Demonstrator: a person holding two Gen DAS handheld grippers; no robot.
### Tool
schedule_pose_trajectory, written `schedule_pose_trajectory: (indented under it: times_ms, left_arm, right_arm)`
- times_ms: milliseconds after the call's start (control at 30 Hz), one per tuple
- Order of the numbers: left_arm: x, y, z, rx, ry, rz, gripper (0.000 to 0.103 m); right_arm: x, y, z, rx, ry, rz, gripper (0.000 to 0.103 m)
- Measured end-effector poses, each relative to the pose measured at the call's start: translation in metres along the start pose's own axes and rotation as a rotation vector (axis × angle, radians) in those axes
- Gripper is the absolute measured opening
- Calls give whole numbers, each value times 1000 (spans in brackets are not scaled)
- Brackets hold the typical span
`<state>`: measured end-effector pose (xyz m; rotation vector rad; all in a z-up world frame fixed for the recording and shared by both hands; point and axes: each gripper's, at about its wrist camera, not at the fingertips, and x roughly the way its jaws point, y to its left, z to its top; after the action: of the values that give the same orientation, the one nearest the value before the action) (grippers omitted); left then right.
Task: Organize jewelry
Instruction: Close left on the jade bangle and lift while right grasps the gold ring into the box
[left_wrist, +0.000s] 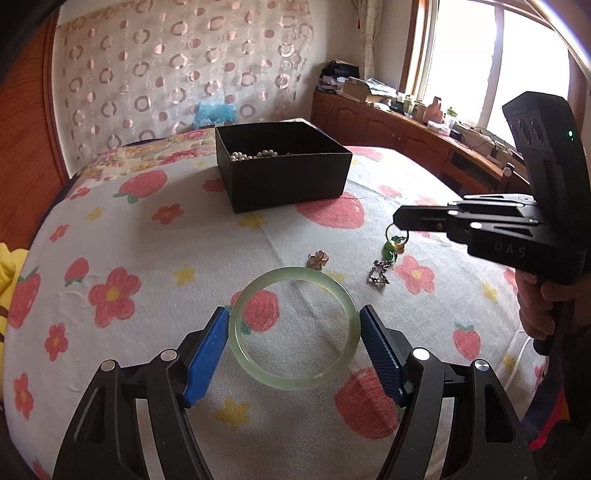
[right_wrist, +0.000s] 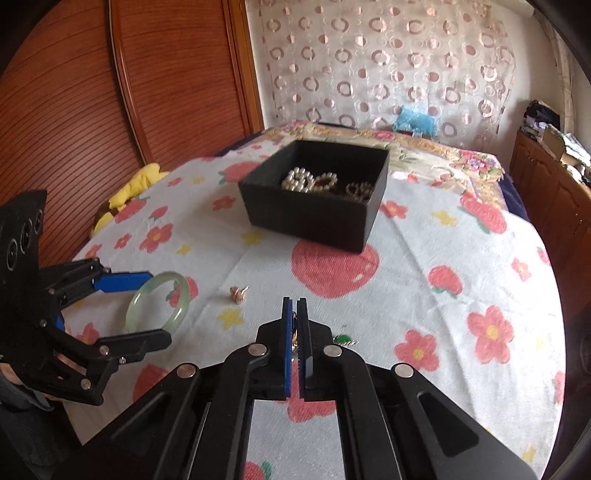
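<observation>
Jade bangle (left_wrist: 293, 328) clamped by left gripper (left_wrist: 293, 325) over strawberry-print bedspread (left_wrist: 147, 240); right gripper (right_wrist: 295, 306) clenches keychain (left_wrist: 395, 245).

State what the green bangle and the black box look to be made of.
Green bangle: looks like jade or glass, pale, translucent and glossy; the printed cloth shows faintly through it. Black box: likely cardboard, with a matte finish, thin walls and sharp folded corners.

A pale green translucent jade bangle (left_wrist: 293, 328) lies on the white bedspread printed with red strawberries and yellow stars (left_wrist: 147, 240); the matte black cardboard box (left_wrist: 284, 166) holds cream-white pearl strands (right_wrist: 299, 181); blue rubber gripper pads (left_wrist: 207, 354).
</observation>
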<state>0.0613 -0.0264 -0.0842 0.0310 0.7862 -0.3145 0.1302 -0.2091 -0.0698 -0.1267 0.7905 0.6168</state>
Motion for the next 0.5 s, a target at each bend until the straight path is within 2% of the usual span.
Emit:
schedule_pose_trajectory:
  times_ms: [200,500]
  left_arm:
    - [-7,-2,5,21,-24,4,69]
    - [-16,7,37,30,-73,31,69]
  right_arm:
    - [-5,-2,21,-16,-38,-23,3]
    - [4,-15,82,-21,-110,-54,3]
